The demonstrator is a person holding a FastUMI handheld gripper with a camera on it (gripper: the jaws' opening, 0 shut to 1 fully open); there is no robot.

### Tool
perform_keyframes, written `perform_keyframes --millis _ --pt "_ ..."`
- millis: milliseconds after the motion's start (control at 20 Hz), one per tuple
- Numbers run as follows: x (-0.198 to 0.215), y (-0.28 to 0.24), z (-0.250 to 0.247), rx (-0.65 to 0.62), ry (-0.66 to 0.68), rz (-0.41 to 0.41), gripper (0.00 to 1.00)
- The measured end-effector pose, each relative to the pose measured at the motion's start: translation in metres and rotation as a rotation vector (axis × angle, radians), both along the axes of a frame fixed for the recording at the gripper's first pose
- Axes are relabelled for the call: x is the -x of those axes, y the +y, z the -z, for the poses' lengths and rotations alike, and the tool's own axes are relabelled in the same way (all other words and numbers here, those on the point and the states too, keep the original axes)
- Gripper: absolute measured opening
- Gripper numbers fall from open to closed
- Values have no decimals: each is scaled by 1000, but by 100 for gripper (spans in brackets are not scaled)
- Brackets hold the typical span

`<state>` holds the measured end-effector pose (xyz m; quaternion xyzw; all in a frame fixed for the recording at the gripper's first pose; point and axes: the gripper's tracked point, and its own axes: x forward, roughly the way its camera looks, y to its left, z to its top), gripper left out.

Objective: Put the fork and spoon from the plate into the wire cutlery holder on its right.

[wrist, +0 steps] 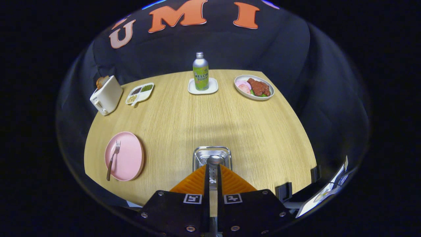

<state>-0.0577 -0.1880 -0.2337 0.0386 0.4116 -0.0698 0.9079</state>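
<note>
The gripper (212,169) clamps the spoon (214,162) between its fingers right over the wire holder (212,154), while the fork (112,160) lies on the pink plate (129,158) well to its left.

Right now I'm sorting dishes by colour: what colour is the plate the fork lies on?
Pink. The plate under the fork shows best in the gripper view.

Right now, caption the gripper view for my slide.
Gripper shut on spoon above wire holder; fork on pink plate.
</note>
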Motion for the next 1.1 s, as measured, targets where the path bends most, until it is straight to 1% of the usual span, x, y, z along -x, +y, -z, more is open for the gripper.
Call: perform_keyframes --millis 100,200,300,350,500,550,850,950,1100 --pt "-12 8 -12 10 -73 -14 10" --pt "-19 14 -21 36 -122 -21 13" --pt "-26 25 -30 29 -174 -14 19" --pt "-29 34 -33 16 -193 -16 26" --pt "-30 60 -27 15 -182 -49 39" --pt "-31 73 -25 13 -181 -66 49" --pt "-40 149 -21 -4 -184 -172 81" --pt "-47 173 -28 -21 -222 -196 84" --pt "-54 200 -37 -15 -275 -243 86"
